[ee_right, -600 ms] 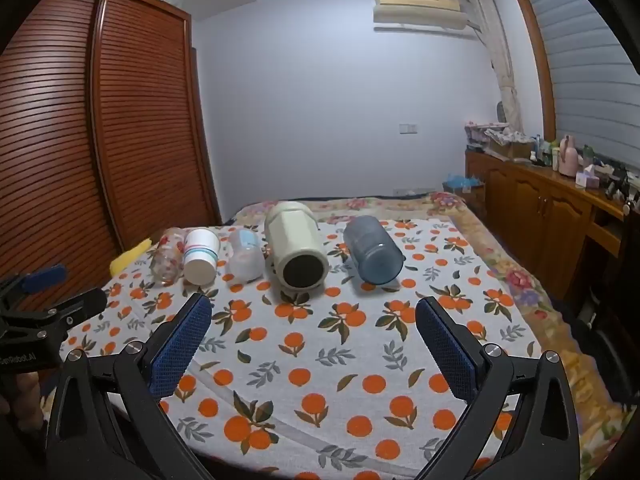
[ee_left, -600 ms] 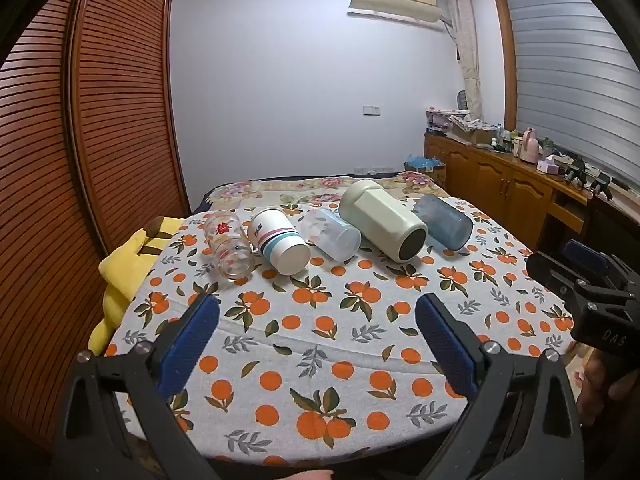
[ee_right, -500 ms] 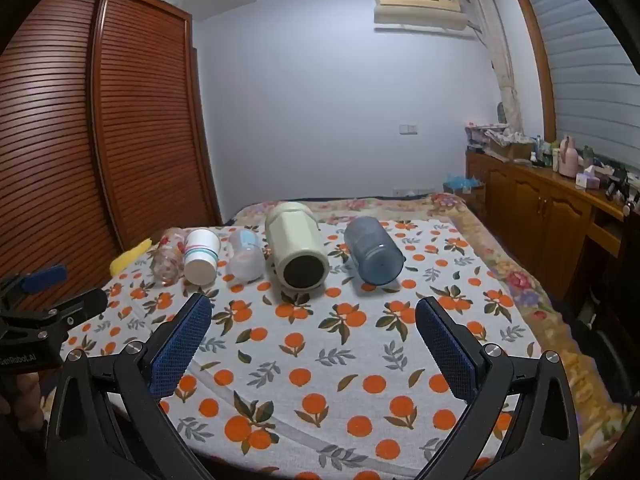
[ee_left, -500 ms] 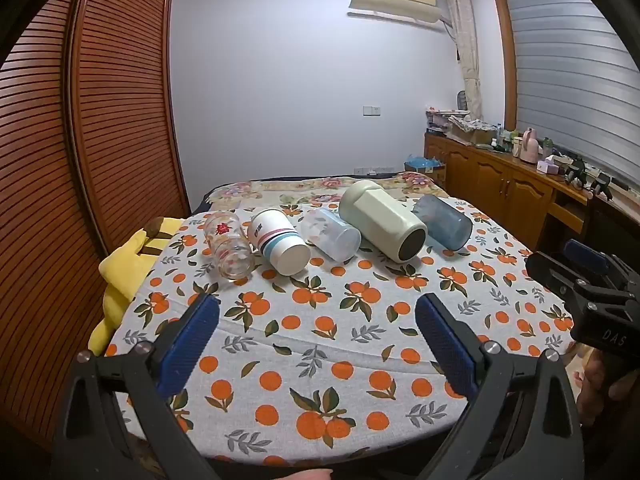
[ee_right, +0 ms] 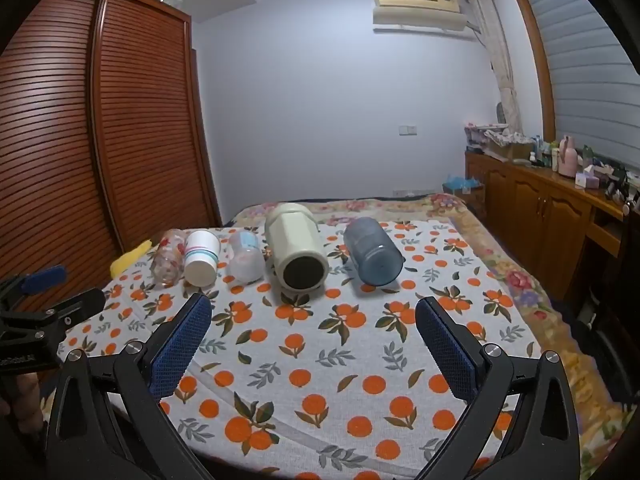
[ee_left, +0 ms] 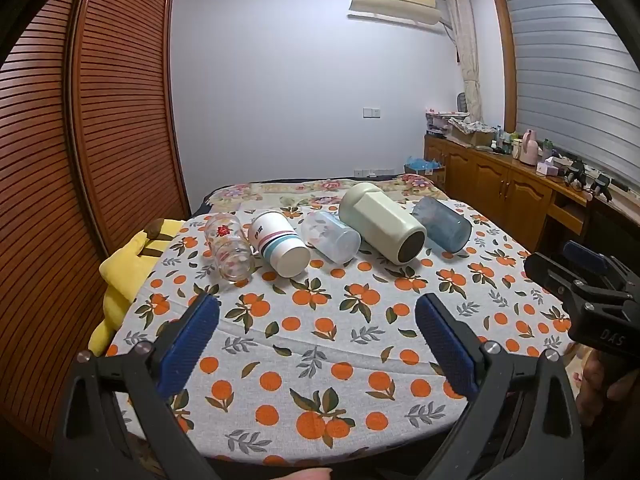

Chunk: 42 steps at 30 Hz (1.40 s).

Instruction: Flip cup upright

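Nothing had shifted in the last half second: both the left gripper (ee_left: 316,316) and the right gripper (ee_right: 314,316) hung wide apart and empty, well short of the five tipped cups, among them the cream faceted plastic cup (ee_right: 296,246), so the flip had not begun.

Home bedroom: bed (ee_right: 472,216) under floral quilt; louvred wooden wardrobe (ee_left: 100,120) at left; wall air conditioner (ee_right: 418,10) above curtained, shuttered window (ee_left: 568,80); low wooden cabinets (ee_left: 500,196) cluttered with bottles, boxes
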Available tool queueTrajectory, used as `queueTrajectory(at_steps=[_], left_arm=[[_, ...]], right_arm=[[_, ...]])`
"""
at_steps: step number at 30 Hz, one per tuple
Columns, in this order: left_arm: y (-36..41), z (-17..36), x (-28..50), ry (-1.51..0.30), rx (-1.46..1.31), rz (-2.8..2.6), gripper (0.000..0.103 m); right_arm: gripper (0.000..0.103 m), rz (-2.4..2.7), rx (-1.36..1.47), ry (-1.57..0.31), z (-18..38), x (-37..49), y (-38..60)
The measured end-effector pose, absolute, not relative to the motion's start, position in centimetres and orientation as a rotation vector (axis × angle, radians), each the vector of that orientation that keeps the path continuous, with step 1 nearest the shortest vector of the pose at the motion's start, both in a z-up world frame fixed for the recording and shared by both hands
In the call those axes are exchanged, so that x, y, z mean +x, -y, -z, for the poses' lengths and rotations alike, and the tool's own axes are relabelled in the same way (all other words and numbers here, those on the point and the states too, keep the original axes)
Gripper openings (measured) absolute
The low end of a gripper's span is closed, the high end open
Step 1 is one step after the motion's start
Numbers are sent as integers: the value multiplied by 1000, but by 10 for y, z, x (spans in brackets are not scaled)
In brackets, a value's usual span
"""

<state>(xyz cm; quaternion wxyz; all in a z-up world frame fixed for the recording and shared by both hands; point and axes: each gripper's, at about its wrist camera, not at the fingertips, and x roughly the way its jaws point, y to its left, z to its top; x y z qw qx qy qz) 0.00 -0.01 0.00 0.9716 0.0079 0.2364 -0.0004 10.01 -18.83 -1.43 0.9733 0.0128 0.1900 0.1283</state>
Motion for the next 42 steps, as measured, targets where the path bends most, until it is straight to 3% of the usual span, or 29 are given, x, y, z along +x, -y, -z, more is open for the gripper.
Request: queueTrajectory(at_steps=[42], left_arm=[[0, 0, 0, -471, 16, 1, 100]], right_arm=[[103, -259, 25, -377, 14, 99, 189]])
